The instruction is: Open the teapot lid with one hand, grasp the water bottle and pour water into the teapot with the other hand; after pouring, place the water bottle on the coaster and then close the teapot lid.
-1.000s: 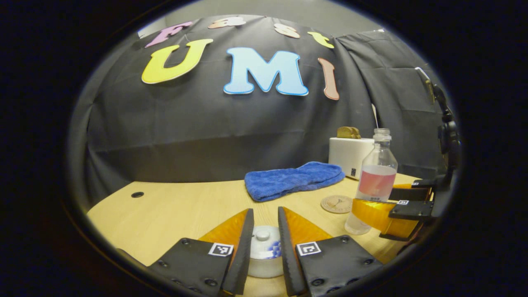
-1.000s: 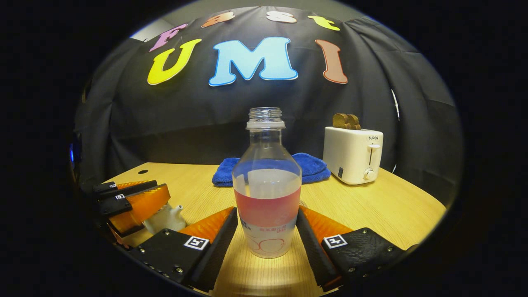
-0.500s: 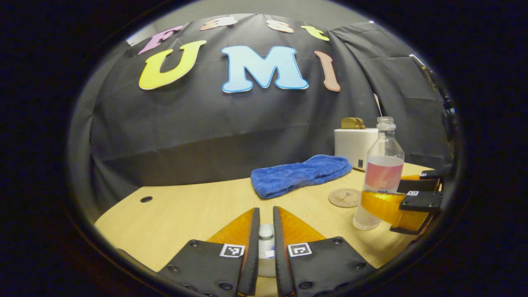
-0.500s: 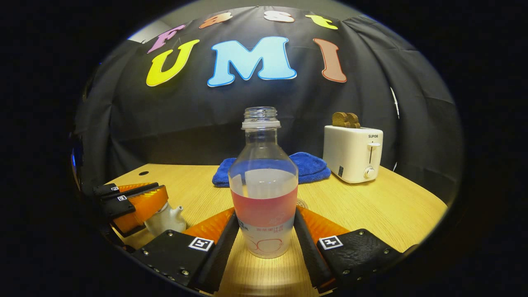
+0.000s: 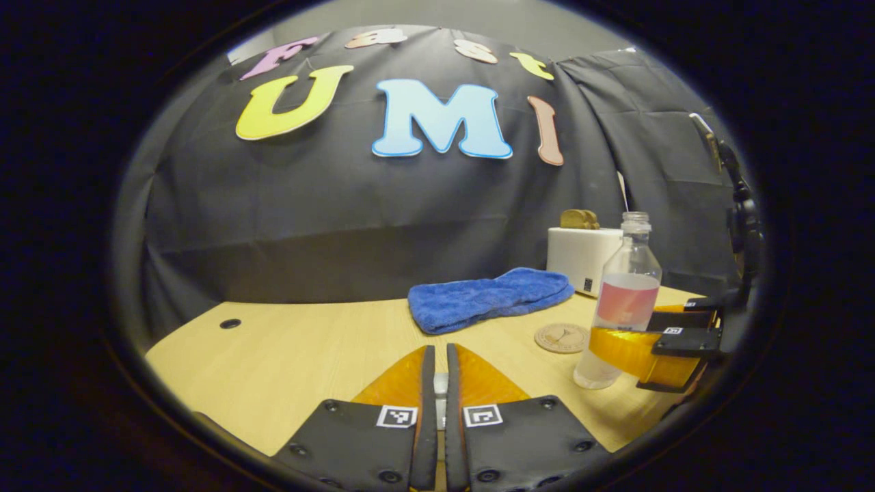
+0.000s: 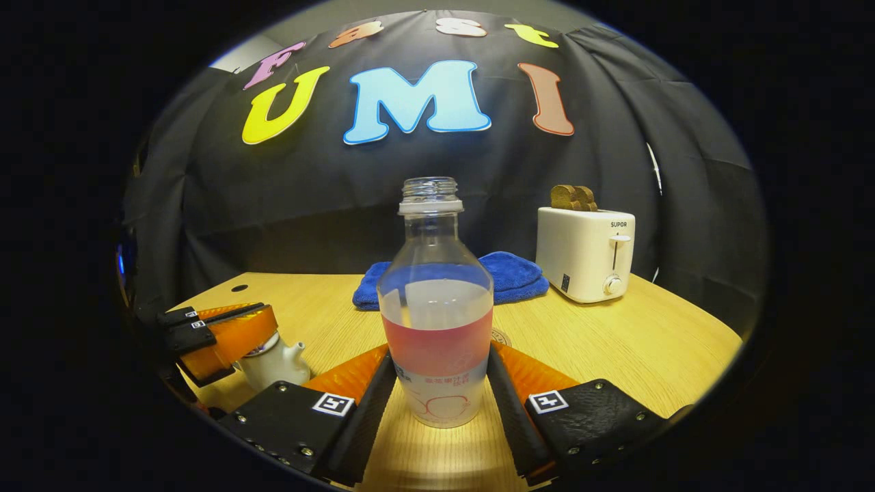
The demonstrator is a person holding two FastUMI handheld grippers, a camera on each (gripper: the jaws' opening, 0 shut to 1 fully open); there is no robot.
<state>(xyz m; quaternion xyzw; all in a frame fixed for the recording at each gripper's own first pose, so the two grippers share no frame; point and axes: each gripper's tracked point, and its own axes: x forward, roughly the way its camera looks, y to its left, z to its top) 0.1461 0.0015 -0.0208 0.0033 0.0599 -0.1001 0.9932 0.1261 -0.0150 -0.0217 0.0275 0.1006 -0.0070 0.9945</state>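
1. You have open bench (image 6: 615, 342) along its right edge, in front of the toaster (image 6: 585, 254).
2. The back edge is blocked by the blue towel (image 5: 489, 297) and the toaster.
3. The coaster (image 5: 560, 337) lies bare between towel and water bottle (image 6: 437, 314).
4. The bench's left side, around the cable hole (image 5: 230, 323), is open.
5. The teapot (image 6: 273, 362) stands near the front left corner, under the left gripper (image 6: 205, 335).

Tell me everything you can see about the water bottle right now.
The water bottle is clear plastic with a pink band around its middle and a threaded neck with no cap. It stands upright on the wooden table, partly filled with clear liquid. The right claw grips its lower body, a finger pressing on each side. A round coaster lies just beside it, and a blue towel lies behind it.
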